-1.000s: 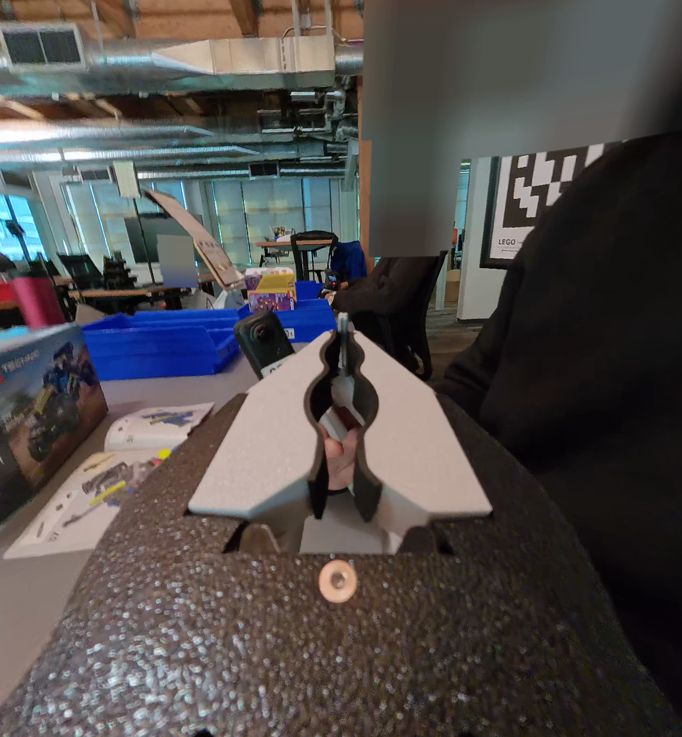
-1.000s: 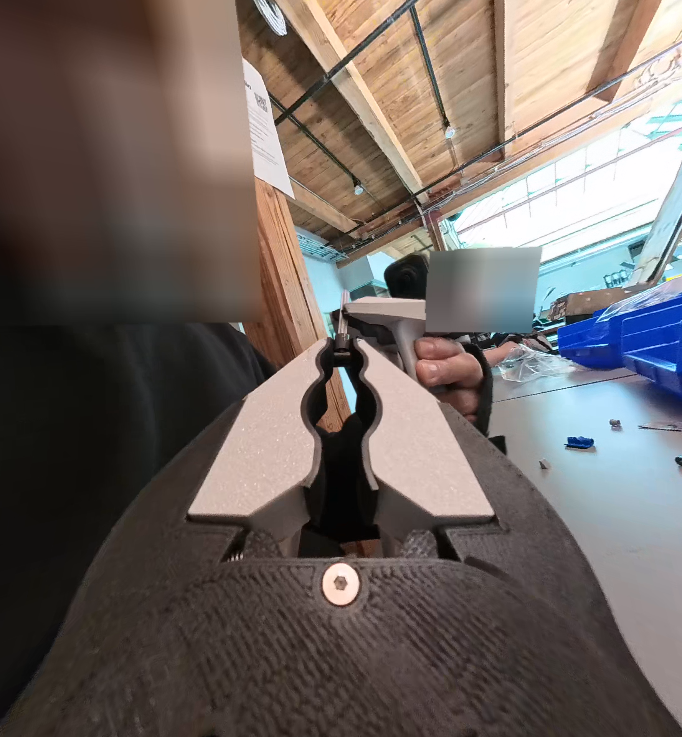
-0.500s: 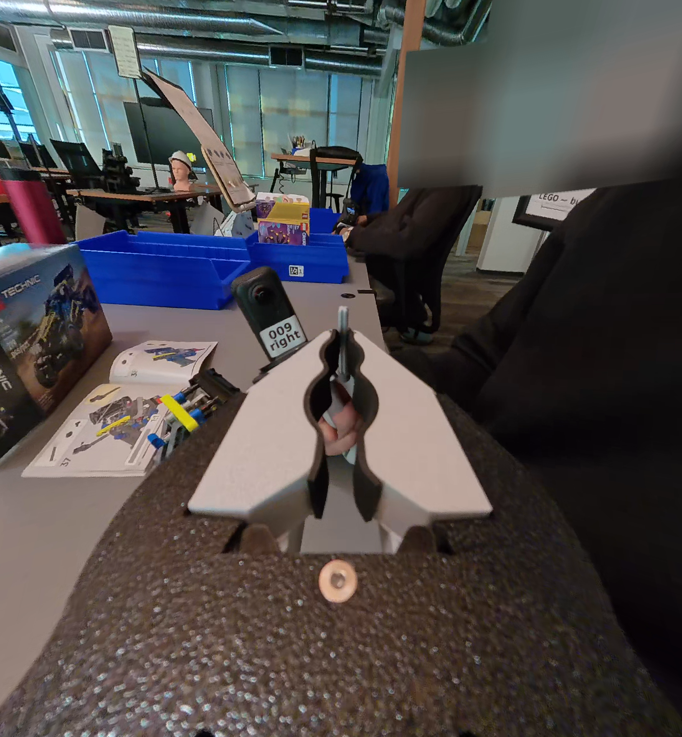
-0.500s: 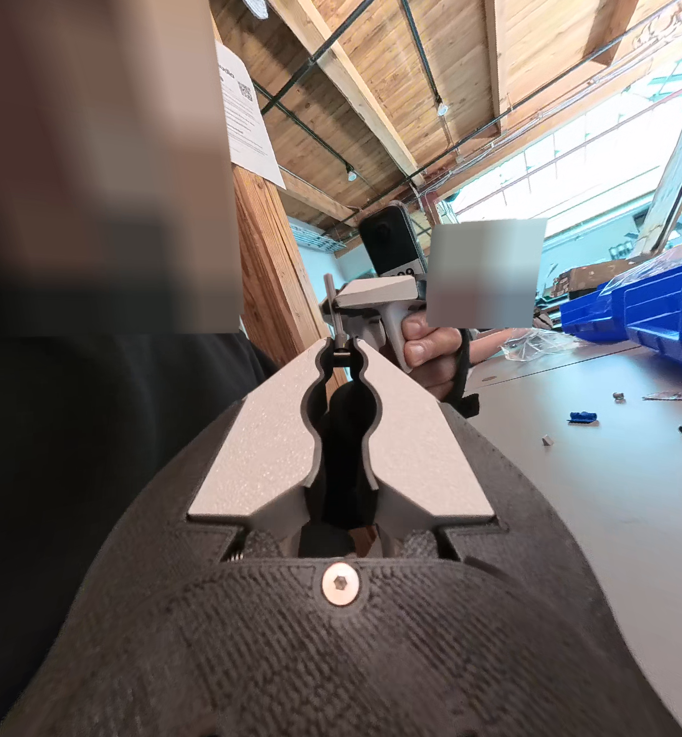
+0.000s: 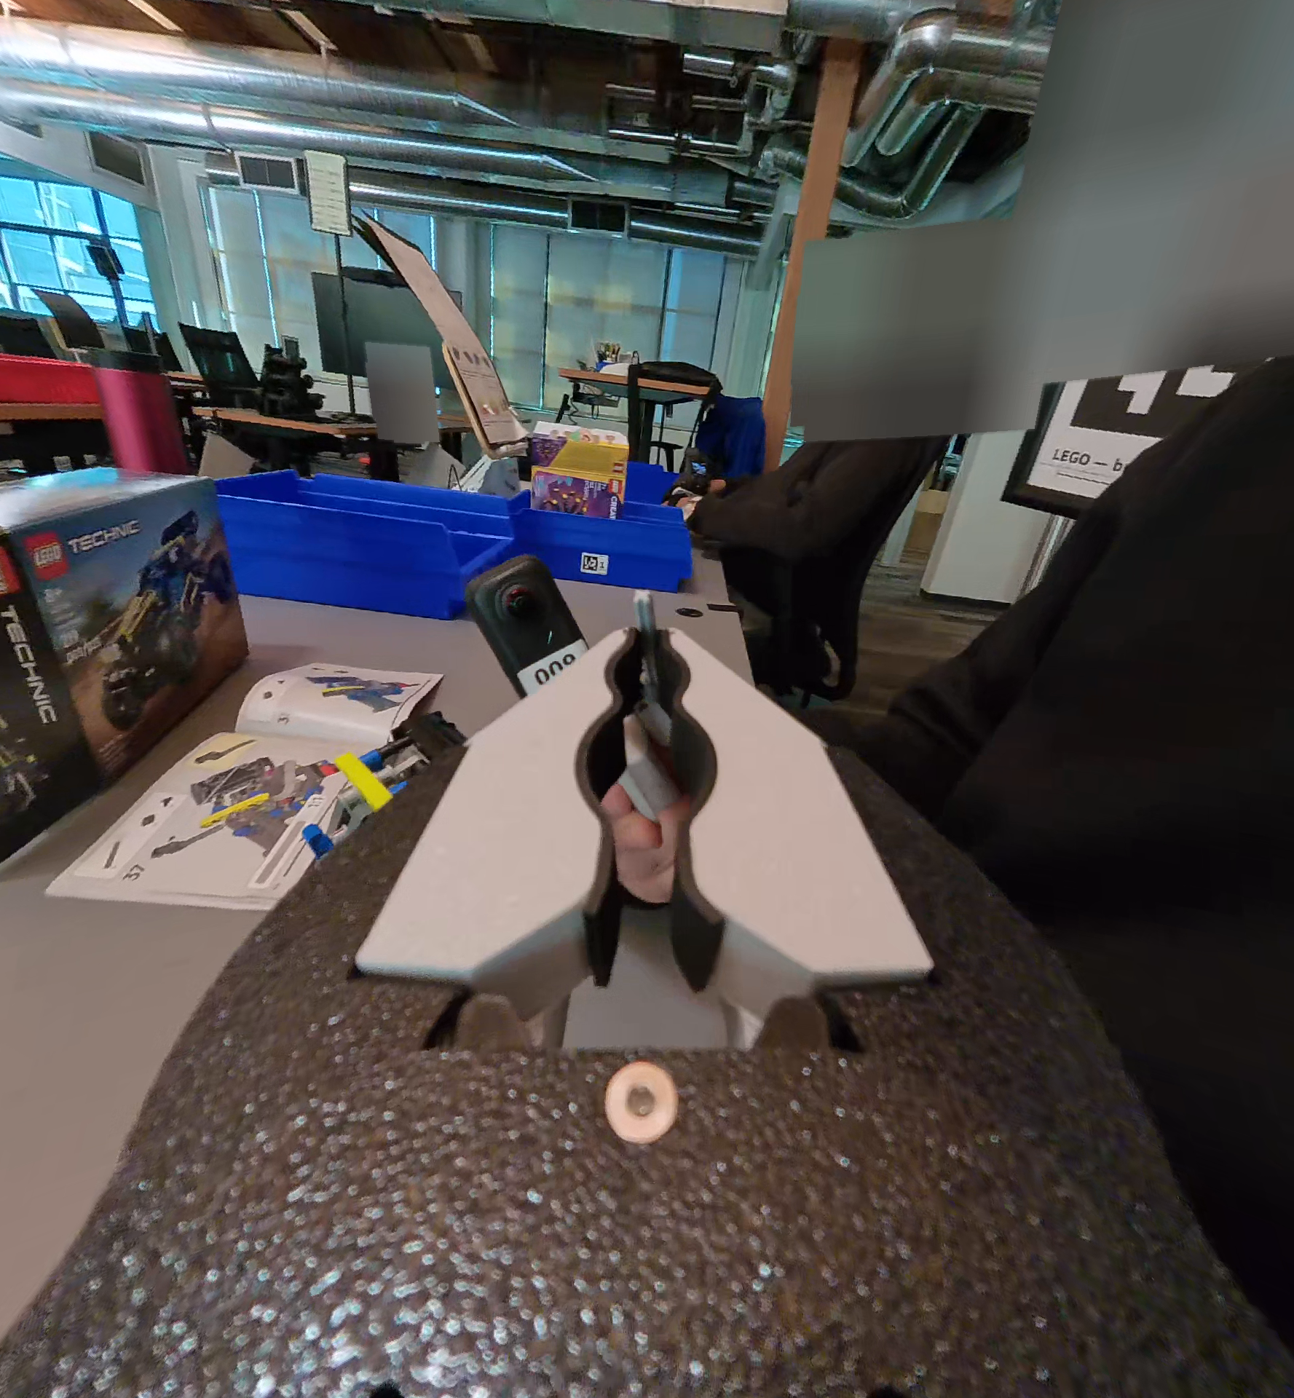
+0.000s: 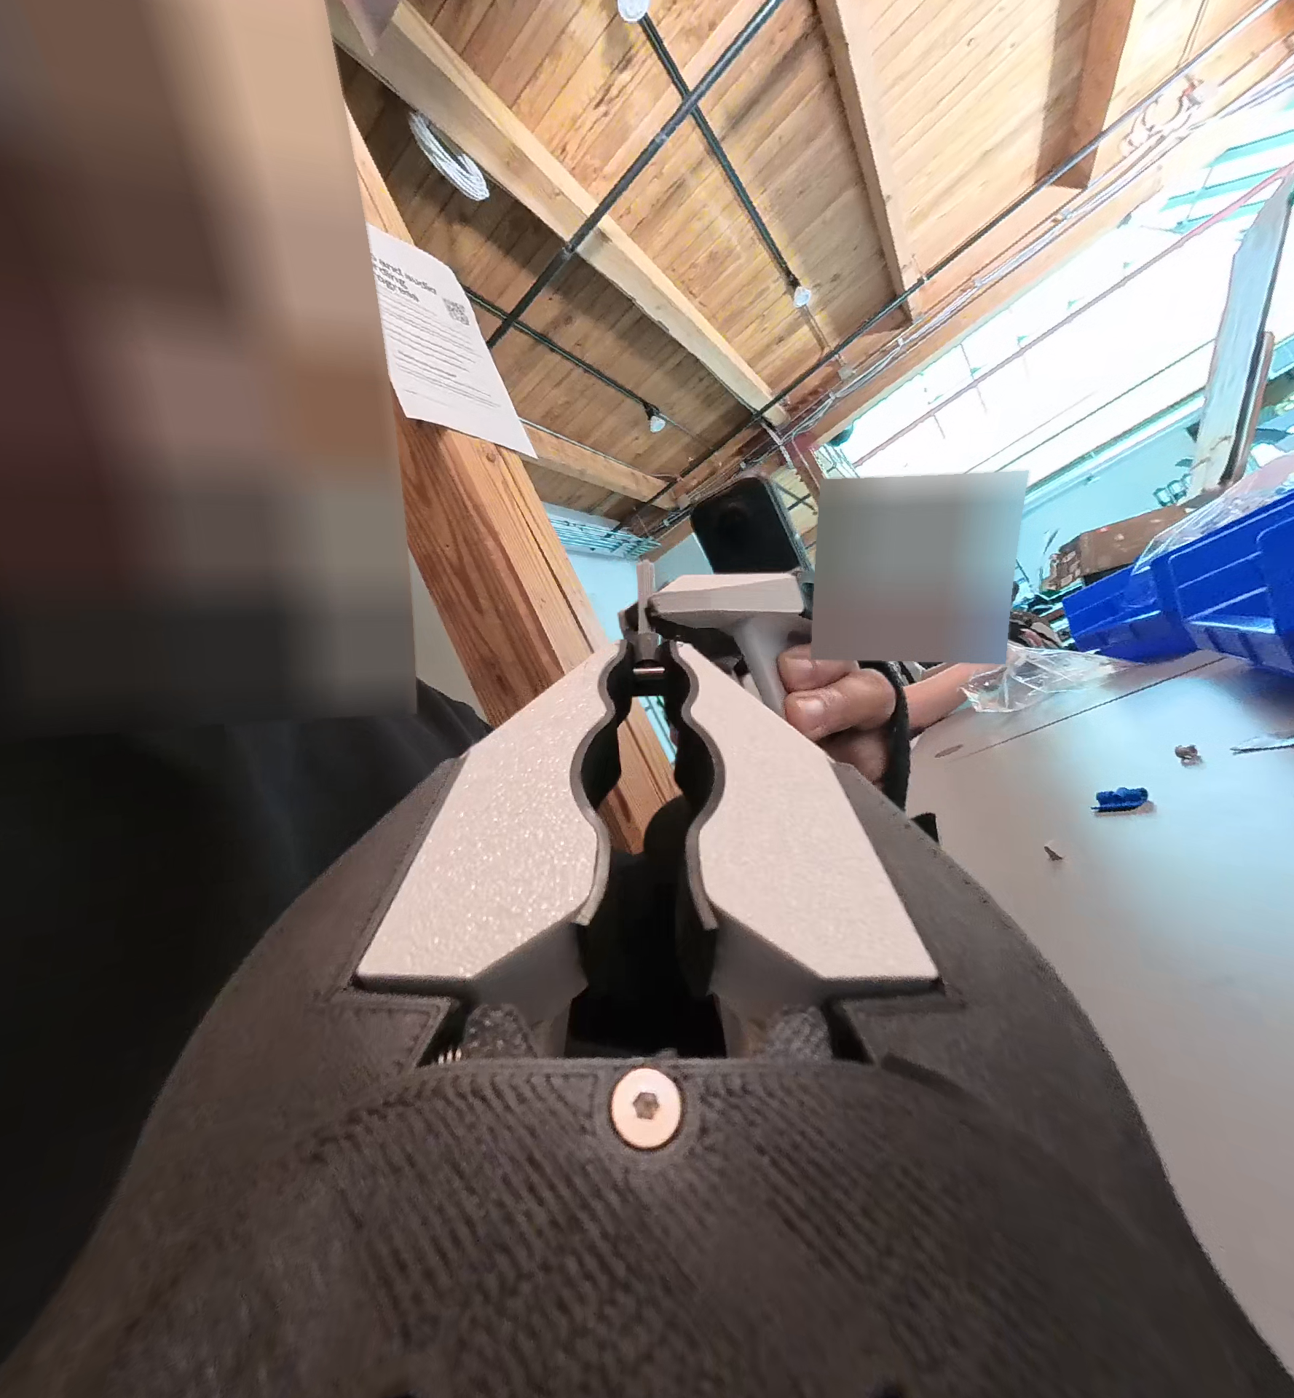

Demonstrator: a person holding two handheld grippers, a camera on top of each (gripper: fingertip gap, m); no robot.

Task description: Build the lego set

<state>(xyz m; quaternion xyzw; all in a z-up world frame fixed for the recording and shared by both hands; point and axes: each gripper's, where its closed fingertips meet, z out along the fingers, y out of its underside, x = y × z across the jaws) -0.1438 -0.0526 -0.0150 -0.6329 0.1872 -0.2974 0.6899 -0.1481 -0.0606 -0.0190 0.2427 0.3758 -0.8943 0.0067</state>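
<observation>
Between the two raised tools, one thin grey axle (image 6: pixel 644 598) is shared. The left hand-held gripper (image 5: pixel 643 643) is pressed together on the axle (image 5: pixel 644 616), whose tip stands just clear of the fingertips, long axis along the fingers, pointing away from the lens. Its lower length is hard to make out inside the dark hollow between the fingers.

The right hand-held gripper (image 6: pixel 647 666) pinches a small dark connector (image 6: pixel 647 669) crosswise at its tips; the axle rises upright from that connector. Seen from the right wrist, the left tool (image 6: pixel 727 598) clamps the axle from the right, roughly at mid-length. A hand (image 6: pixel 840 703) grips that tool's handle.

A blurred patch hides the upper left of the right wrist view and the upper right of the left wrist view. A dark sleeve (image 5: pixel 1158 681) blocks the right side.

On the grey counter (image 5: pixel 61 1021) lie an open instruction booklet (image 5: pixel 265 764), a partly built model (image 5: pixel 371 779) cut off by the tool body, a printed box (image 5: pixel 84 643), and blue bins (image 5: pixel 371 545). Small loose parts (image 6: pixel 1120 796) lie on the counter, too small to identify.
</observation>
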